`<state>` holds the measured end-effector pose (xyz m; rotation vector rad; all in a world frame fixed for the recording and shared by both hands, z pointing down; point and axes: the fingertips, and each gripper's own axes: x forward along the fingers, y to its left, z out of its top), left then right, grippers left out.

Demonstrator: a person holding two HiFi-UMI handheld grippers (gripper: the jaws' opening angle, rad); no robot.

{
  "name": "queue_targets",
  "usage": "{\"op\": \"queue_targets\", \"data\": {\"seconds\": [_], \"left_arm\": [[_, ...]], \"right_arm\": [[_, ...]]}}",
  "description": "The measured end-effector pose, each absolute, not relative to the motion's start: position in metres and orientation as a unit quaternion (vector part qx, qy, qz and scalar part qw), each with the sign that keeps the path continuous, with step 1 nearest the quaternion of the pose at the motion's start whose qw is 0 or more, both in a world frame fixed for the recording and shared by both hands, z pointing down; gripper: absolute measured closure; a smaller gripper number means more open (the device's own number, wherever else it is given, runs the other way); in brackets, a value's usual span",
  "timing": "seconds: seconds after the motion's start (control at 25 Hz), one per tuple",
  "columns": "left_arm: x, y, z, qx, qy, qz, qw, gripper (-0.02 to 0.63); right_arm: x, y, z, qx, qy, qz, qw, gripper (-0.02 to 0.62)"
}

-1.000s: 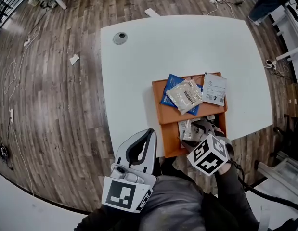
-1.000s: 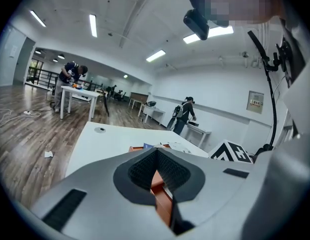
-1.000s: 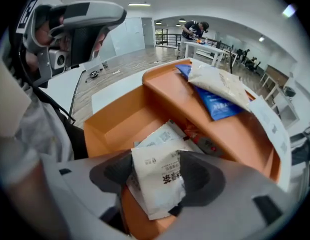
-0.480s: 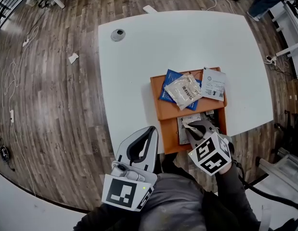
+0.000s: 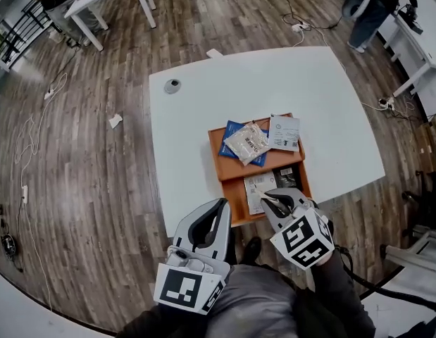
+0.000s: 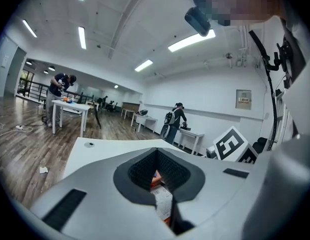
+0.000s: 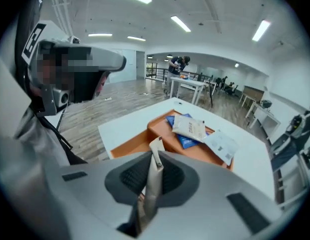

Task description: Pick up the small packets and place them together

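1. Right gripper view shows the right gripper's (image 7: pixel 158 156) jaws, just closed, pinching a thin pale paper packet (image 7: pixel 157 144) edge-on above the flat orange tray (image 5: pixel 225 169) on the white worktop (image 5: pixel 203 104).
2. The step looks like the carry; next, the packet probably needs setting onto the far pile (image 5: pixel 249 141).
3. Counted: three packets piled, two lying in the near half (image 5: pixel 258 184), one held. The left gripper's (image 5: pixel 218 206) jaws are closed and empty.
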<state>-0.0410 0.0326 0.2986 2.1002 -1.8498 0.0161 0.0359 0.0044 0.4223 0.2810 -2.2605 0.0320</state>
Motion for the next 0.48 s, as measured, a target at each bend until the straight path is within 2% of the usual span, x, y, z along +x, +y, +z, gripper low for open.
{"op": "queue_targets", "data": {"seconds": [0.2,0.48], "left_arm": [[-0.009,0.05,0.277,0.75,-0.647,0.009,0.14,0.604],[0.013,0.061,0.266,0.755,-0.643,0.011,0.125,0.604]], "right_arm": [[0.05,0.015,0.39,0.128,-0.919,-0.009,0.372,0.571],[0.068,0.017,0.368,0.148,-0.926,-0.033,0.346,0.571]]}}
